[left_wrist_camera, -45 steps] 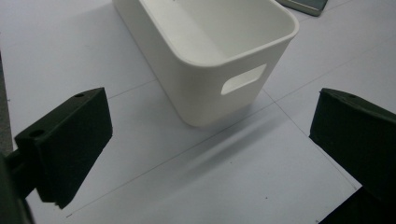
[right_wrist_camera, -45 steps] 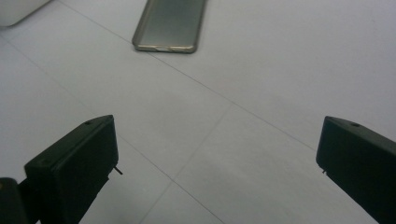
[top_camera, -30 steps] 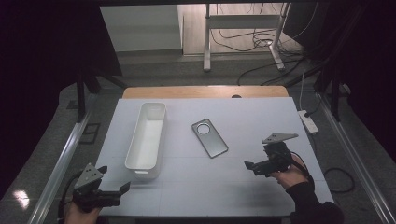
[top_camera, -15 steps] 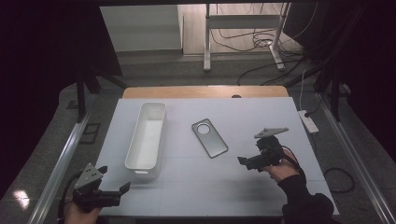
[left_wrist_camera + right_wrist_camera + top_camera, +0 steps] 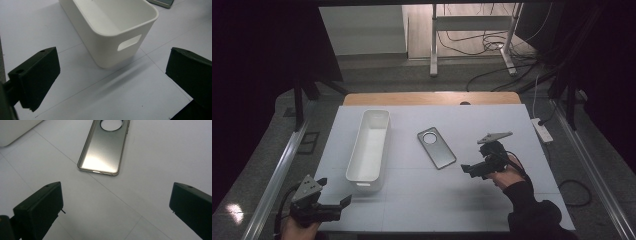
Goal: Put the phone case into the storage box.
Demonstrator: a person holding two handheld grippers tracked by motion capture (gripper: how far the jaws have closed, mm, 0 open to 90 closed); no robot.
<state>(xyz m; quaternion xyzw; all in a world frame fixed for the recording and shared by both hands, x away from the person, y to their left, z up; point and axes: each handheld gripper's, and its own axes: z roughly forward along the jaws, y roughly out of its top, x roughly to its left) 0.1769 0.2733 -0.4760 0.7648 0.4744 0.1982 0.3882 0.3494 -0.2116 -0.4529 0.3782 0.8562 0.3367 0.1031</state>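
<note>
1. The right gripper (image 5: 470, 169) is held low over the white table (image 5: 492, 200), just beside the near end of the phone case (image 5: 436, 147) and pointing toward it. Its jaws stand wide apart with nothing between them.
2. The right hand (image 5: 504, 175) grips the tool from behind; the dark sleeve (image 5: 532, 215) comes in from the near edge of the table, angled toward the case.
3. The phone case lies flat on the table, grey and metallic, with a round camera hole at its far end. In the right gripper view (image 5: 102, 150) its near short edge sits ahead of the two black jaws – not touching them.
4. The white bin (image 5: 369, 145) stands beside the case, well apart from it, long side running away from the person.
5. The left gripper (image 5: 339, 204) hovers near the bin's near end, at the table's edge – jaws also apart and holding nothing. In the left gripper view the bin's end wall (image 5: 117, 47) with its handle slot is just ahead.
</note>
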